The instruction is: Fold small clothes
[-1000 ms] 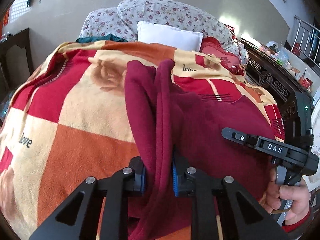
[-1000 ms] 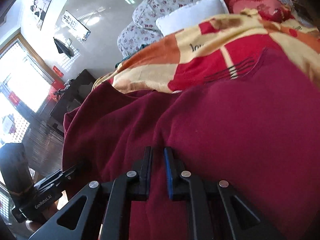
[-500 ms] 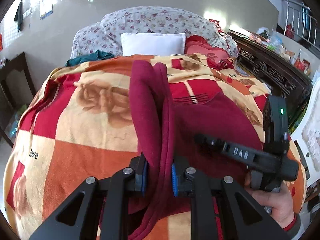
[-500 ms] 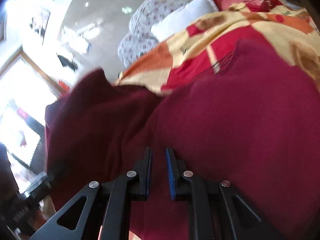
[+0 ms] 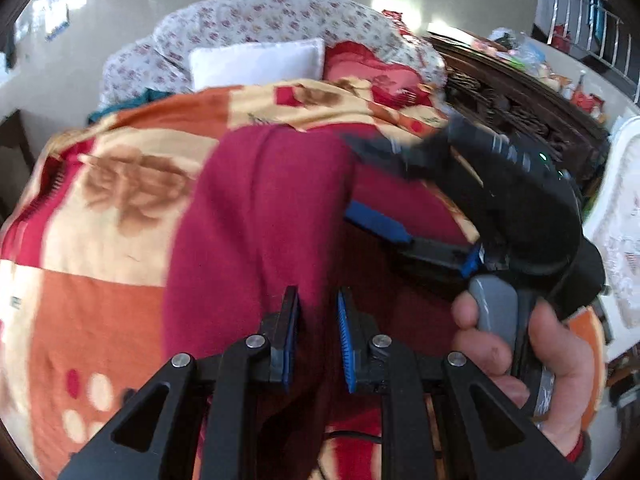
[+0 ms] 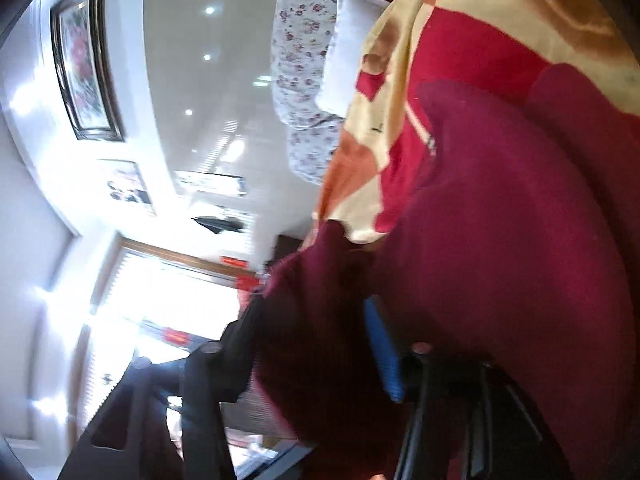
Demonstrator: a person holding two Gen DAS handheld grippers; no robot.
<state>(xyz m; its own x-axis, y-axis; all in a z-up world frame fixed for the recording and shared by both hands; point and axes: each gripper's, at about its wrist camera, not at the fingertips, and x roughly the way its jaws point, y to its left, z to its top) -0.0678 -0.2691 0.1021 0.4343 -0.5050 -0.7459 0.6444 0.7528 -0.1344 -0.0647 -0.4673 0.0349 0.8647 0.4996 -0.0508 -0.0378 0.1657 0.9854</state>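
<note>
A maroon garment (image 5: 260, 208) lies on a red, orange and cream blanket (image 5: 120, 184). A raised fold of it runs up between the pads of my left gripper (image 5: 316, 336), which is shut on it. My right gripper (image 5: 352, 176) comes in from the right, rolled onto its side and held by a hand (image 5: 520, 352). Its blue pad (image 5: 376, 222) rests by the fold's right edge. In the right wrist view the right gripper (image 6: 312, 320) has its jaws opening, with loose maroon garment (image 6: 520, 220) cloth between them and not pinched.
A white pillow (image 5: 256, 64) and a floral quilt (image 5: 280, 16) are heaped at the blanket's far end. Dark carved wooden furniture (image 5: 520, 92) runs along the right side. The right wrist view shows a bright window (image 6: 160, 300) and a framed picture (image 6: 84, 60).
My left gripper has carried the maroon fold to the right over the rest of the garment. My right gripper has rolled sideways, come close to the fold, and its jaws have parted.
</note>
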